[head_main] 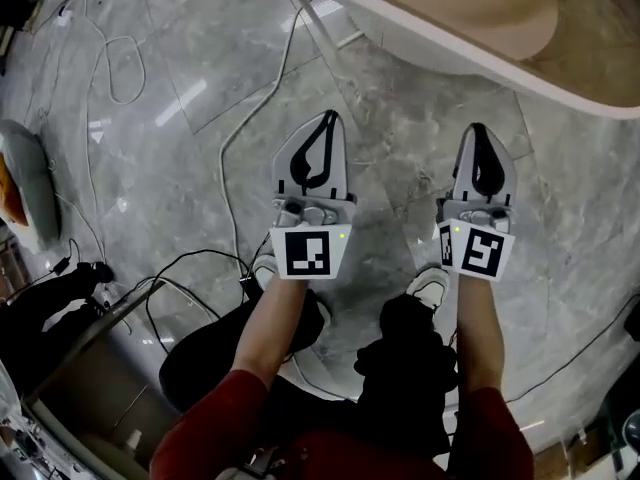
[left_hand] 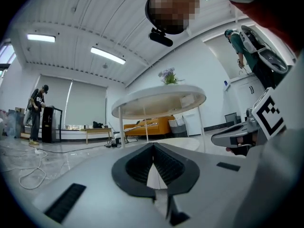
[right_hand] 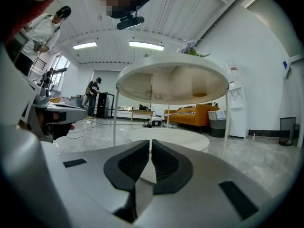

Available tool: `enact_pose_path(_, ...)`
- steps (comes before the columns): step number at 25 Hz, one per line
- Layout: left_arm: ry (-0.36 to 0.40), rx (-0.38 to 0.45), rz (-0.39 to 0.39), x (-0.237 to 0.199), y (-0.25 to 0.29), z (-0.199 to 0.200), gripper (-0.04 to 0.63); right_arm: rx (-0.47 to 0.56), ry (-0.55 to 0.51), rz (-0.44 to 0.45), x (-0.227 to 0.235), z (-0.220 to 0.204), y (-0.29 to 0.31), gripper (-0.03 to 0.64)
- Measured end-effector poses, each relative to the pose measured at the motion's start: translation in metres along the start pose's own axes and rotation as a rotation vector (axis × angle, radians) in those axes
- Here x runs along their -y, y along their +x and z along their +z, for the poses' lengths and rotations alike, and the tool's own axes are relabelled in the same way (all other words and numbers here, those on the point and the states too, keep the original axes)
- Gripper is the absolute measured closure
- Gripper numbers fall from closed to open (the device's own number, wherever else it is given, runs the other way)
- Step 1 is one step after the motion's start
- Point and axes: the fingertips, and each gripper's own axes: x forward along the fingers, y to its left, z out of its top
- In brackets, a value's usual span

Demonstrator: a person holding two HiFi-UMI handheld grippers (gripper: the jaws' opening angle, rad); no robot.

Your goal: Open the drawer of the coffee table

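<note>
Looks steeply down on a grey marble floor [head_main: 180, 98]. Holds the left gripper [head_main: 329, 120] and the right gripper [head_main: 478, 130] side by side above that floor, well apart from each other, tips toward the top edge of the head view. Grips each behind a marker cube [head_main: 310, 251], with forearms running back into red sleeves [head_main: 210, 418]. Stands in white shoes [head_main: 432, 283] just below the grippers in that view, among black and white cables [head_main: 223, 168] strewn over the floor toward its left edge.

Has the left gripper pressed together, dark ribbed pads meeting at the tips in the left gripper view, with nothing pinched. Has the right gripper pressed together likewise, empty in the right gripper view.

Faces the coffee table [head_main: 455, 53], at the top right corner of the head view, ahead of the right gripper and apart from both. Sees it from low down in both gripper views as a round white top on thin white legs over a round lower shelf [right_hand: 168, 137], with flowers [right_hand: 190, 46] above its rim. Cannot make out the drawer in any view. Beyond the table, an orange sofa [right_hand: 194, 114] by the far wall and a person in dark clothes [right_hand: 93, 96] standing at the left.
</note>
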Motion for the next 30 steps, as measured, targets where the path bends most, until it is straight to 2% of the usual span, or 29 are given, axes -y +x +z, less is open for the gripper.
enact_pose_path(5,0.008,0.029,-0.002,0.019,0.009,-0.054,0.581,0.020,0.016,0.009,0.002,-0.059,0.017,0.591)
enact_pose_path(9,-0.024,-0.016,0.001,0.037,0.011,-0.083,0.581,-0.013,0.029,0.031,0.007,-0.091,0.017,0.591)
enact_pose_path(12,-0.051,-0.025,-0.020,0.050,0.008,-0.094,0.581,-0.022,0.037,0.022,0.012,-0.103,0.008,0.591)
enact_pose_path(15,-0.040,-0.044,-0.028,0.058,0.007,-0.103,0.581,-0.031,0.063,0.014,0.015,-0.116,0.003,0.591)
enact_pose_path(20,-0.041,-0.043,-0.026,0.060,0.011,-0.101,0.581,-0.060,0.201,0.011,0.020,-0.130,0.008,0.591)
enact_pose_path(23,-0.041,-0.041,-0.028,0.060,0.014,-0.100,0.581,-0.086,0.424,0.048,0.022,-0.146,0.023,0.582)
enact_pose_path(25,-0.042,-0.044,-0.032,0.061,0.016,-0.101,0.581,-0.077,0.672,0.098,0.025,-0.153,0.036,0.500)
enact_pose_path(28,-0.042,-0.070,-0.041,0.061,0.018,-0.104,0.581,0.033,1.070,0.273,0.026,-0.147,0.062,0.387)
enact_pose_path(30,-0.045,-0.072,-0.037,0.060,0.019,-0.103,0.581,0.077,1.267,0.310,0.033,-0.160,0.074,0.331)
